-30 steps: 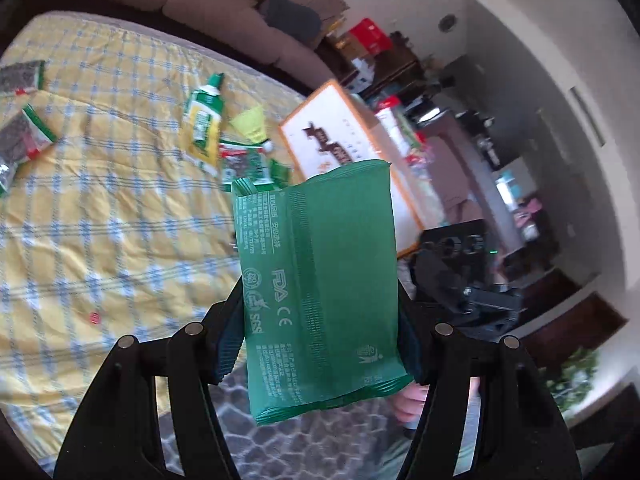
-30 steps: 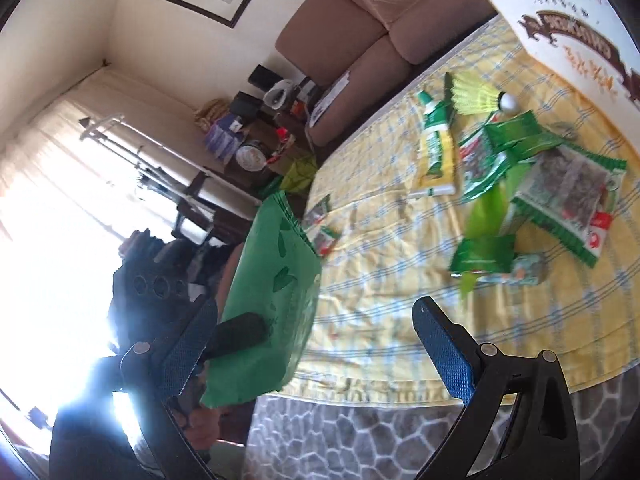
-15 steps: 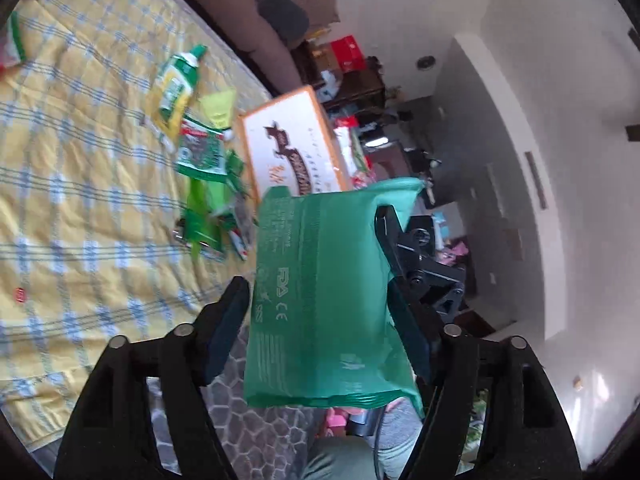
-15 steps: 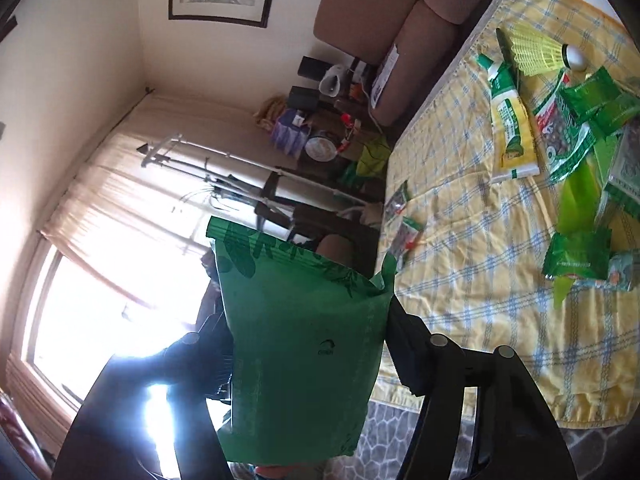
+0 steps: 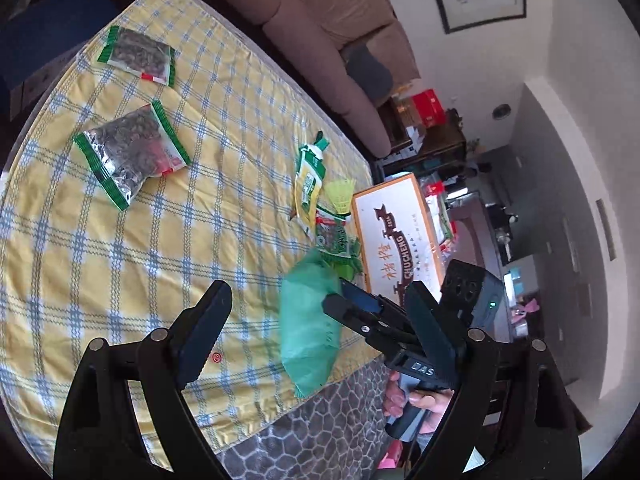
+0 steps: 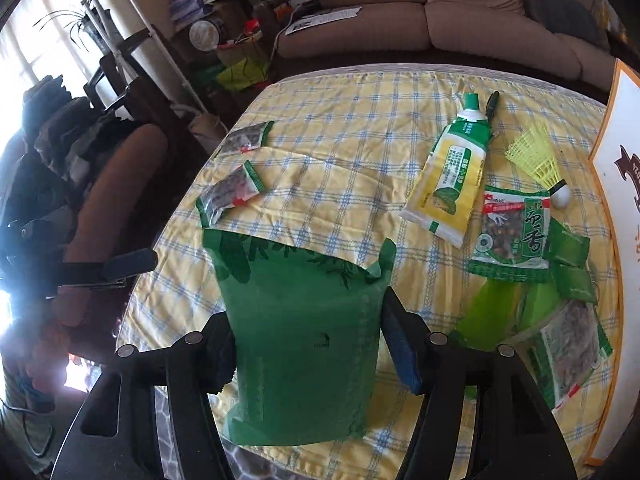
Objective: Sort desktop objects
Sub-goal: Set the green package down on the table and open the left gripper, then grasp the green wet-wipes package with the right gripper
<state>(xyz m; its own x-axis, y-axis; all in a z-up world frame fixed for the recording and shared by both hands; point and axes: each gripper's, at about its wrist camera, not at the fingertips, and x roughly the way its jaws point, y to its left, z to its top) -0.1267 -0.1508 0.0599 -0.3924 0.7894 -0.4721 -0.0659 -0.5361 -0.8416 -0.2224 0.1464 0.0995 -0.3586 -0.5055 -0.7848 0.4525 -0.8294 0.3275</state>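
Right tongs (image 6: 306,344): both pads pressed on the sides of the green packet (image 6: 304,340), which stands upright between them over the near edge of the bench (image 6: 340,128). The jaws are easing open slightly, yet the pads are on the packet. In the left wrist view the same packet (image 5: 308,328) shows blurred, clamped by the right tongs (image 5: 360,312), with a hand (image 5: 412,396) on the handle below.

Left tongs (image 5: 320,316): jaws wide and opening, nothing between the pads — the packet lies beyond them, not touched.

On the bench, covered by a yellow checked cloth:
- two clear seed bags with green borders (image 5: 132,154) near the left edge, well apart from the rest
- a yellow-green tube (image 6: 450,184) toward the far right, a black pen (image 6: 491,106) just beside its cap
- a yellow shuttlecock (image 6: 540,162) near the right edge
- a green nut bag (image 6: 510,236) touching the tube's lower end, small green sachets (image 6: 570,264) beside it
- another clear bag (image 6: 572,354) at the near right corner

A white-and-orange box (image 5: 400,232) stands along the right edge.
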